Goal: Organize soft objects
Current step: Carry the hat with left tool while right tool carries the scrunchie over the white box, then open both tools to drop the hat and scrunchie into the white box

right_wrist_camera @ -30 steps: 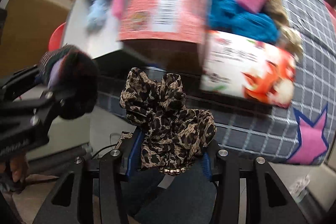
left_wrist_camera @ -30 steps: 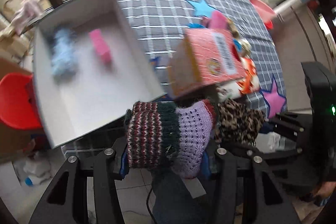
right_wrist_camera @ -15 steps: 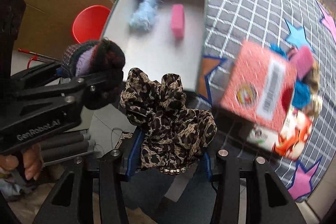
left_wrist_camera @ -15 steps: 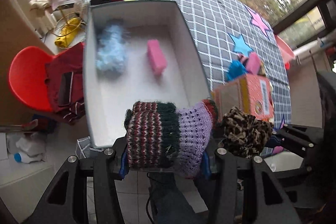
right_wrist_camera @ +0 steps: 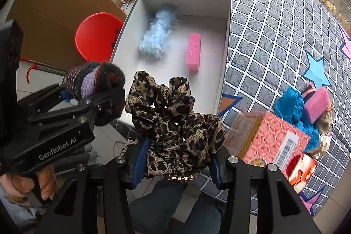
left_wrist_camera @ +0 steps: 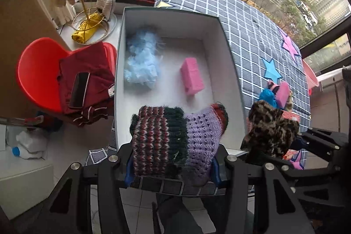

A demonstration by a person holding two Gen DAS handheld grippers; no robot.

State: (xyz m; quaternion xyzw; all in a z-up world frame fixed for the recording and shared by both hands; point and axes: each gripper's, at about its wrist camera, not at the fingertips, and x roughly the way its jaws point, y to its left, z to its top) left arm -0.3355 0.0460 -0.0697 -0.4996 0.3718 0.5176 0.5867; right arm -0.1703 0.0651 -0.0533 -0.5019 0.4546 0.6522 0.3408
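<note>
The left gripper (left_wrist_camera: 172,165) clenched a soft striped knit piece (left_wrist_camera: 175,142), and the right gripper (right_wrist_camera: 176,165) clenched a limp leopard-print scarf (right_wrist_camera: 175,122), both near the white box (right_wrist_camera: 227,36). Both looked light and compressible, best pinched mid-bundle.

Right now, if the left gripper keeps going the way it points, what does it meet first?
Probably the bare floor of the white box, near its front wall; the left gripper carries the knitted piece ahead of it. Depth is unclear.
</note>
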